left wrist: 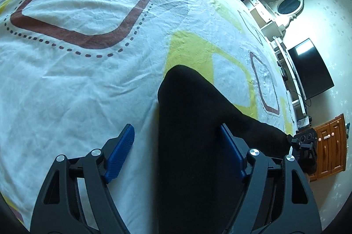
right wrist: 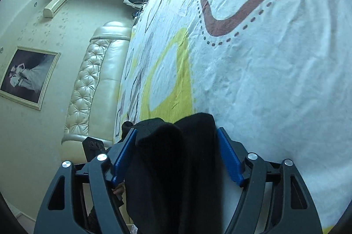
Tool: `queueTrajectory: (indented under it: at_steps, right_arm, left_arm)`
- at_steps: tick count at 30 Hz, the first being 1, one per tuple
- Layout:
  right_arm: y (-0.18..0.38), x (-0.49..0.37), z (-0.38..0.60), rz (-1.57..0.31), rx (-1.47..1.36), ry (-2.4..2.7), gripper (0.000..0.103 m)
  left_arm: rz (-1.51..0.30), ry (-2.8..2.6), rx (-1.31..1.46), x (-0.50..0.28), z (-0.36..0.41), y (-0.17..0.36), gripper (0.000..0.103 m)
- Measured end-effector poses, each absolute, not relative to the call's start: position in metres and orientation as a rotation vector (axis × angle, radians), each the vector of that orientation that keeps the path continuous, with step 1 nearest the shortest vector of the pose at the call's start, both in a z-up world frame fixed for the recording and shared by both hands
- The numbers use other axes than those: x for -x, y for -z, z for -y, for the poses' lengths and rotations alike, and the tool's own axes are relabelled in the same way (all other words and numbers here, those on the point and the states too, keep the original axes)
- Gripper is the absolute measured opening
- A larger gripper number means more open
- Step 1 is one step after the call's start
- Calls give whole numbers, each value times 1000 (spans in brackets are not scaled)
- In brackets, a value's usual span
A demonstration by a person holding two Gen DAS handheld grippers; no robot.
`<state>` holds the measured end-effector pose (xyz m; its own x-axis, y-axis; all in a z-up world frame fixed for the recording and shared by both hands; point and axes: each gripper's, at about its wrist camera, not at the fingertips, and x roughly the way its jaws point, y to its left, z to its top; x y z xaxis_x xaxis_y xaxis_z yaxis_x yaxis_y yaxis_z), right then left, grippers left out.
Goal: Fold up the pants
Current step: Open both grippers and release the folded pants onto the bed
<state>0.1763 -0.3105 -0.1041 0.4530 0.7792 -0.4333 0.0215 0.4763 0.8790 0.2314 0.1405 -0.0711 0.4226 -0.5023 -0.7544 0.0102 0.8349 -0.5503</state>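
Note:
The black pants (left wrist: 193,124) lie on a white bedsheet (left wrist: 77,84) with brown and yellow shapes. In the left wrist view my left gripper (left wrist: 176,139) is open, its blue pads wide apart, with the pants' edge lying between them against the right pad (left wrist: 231,150). The other gripper (left wrist: 304,141) shows at the pants' far end. In the right wrist view my right gripper (right wrist: 176,146) is open around a bunched fold of the black pants (right wrist: 176,157), which fills the gap between the blue pads (right wrist: 228,159). Whether either gripper presses the cloth is unclear.
The bed's edge runs along the right of the left wrist view, with a white dresser and mirror (left wrist: 286,9), a dark TV (left wrist: 310,71) and a wooden cabinet (left wrist: 330,146) beyond. A padded cream headboard (right wrist: 96,84) and framed picture (right wrist: 28,77) stand left in the right wrist view.

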Motion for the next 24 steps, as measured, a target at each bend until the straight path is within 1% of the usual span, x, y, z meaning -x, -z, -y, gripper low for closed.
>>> queueTrajectory:
  at_steps: [1,2,5,7,15,18,22,23,24]
  right_arm:
    - [105,-180,310,-1019,-925,-548,52]
    - [108,-183,310,-1032,-925,-533,48]
    - [117,-186,321,-1045,-975,-541,40]
    - [121,-184,325,-1046,-981,-549,36]
    - [121,-186,325,-1035,-986,-546,36]
    - [121,-184,327,-1019,-1000,-553,38]
    - [122,-177,336,-999,-1071,-570,45]
    - [124,-174,341,-995,-1095,-568,46]
    - [125,-171,346,-990,-1123,-562,46]
  left_arm:
    - [-1092,334,497,-235,-139,73,77]
    - [-1085,328,452,-238,-134,73,75]
    - [-1068,303,300,-241,-118,74,71]
    - [-1056,295,276,-241,-116,75,70]
    - [-1022,298,263,-238,-118,77,68]
    - [-1004,304,267,-235,-119,75,71]
    - [-983,310,328,-227,-128,72,83]
    - [-982,301,332,-225,-129,71,88]
    - [-984,287,329,-222,-130,70,91]
